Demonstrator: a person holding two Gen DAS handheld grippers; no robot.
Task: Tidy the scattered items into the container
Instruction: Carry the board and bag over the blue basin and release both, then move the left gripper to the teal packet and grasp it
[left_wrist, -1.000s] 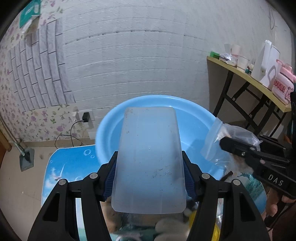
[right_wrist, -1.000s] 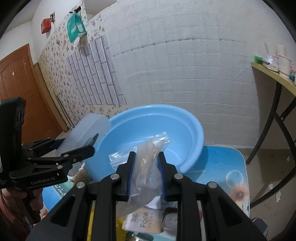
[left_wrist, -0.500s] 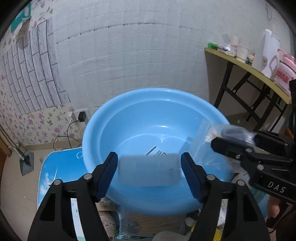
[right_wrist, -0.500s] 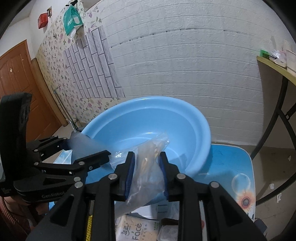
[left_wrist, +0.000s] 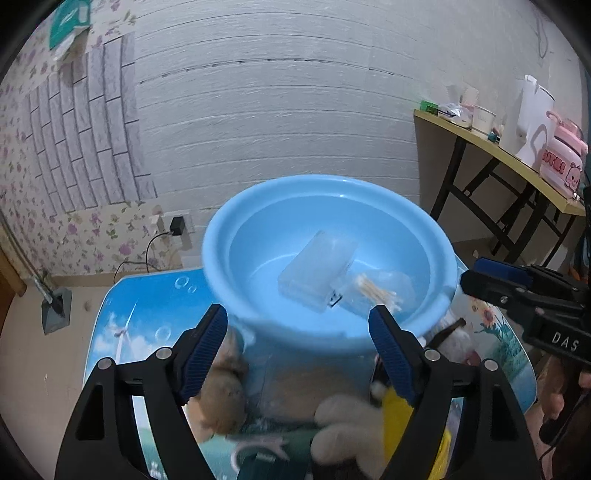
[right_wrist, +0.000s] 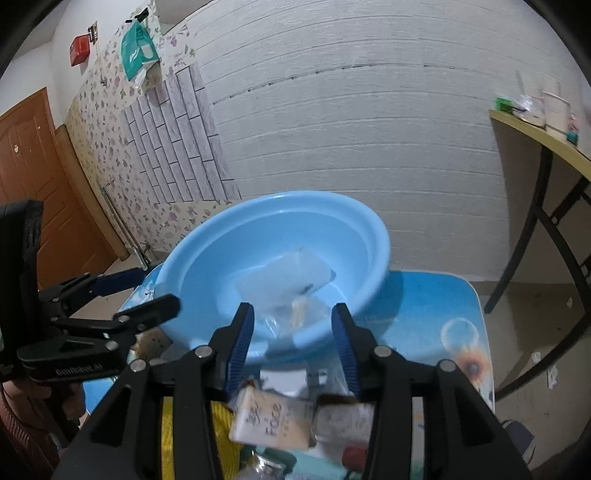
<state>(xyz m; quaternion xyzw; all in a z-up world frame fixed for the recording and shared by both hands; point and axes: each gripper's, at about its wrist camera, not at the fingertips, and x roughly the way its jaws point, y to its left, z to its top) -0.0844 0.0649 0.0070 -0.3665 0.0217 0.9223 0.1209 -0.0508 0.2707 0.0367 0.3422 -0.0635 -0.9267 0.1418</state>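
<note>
**Box and bag lie in the basin, both tools parted**

We see a low surface with a glossy printed top of sky, bubbles and sunflowers. On it stands the round blue plastic basin, smooth-walled with a rolled rim. Inside, on its floor, lies a frosted translucent plastic box, rectangular with rounded corners, tilted on one edge. Touching it on the right is a clear, crinkled plastic bag holding a bundle of thin pale sticks.

Our left tool has its ribbed blue pads wide apart and opening, nothing between them. Our right tool is also opening, jaws apart, gripping nothing; the bag shows beyond its gap.

Nearer us, before the basin, lie blurred soft plush shapes, something yellow and a small packet printed "Face".
</note>
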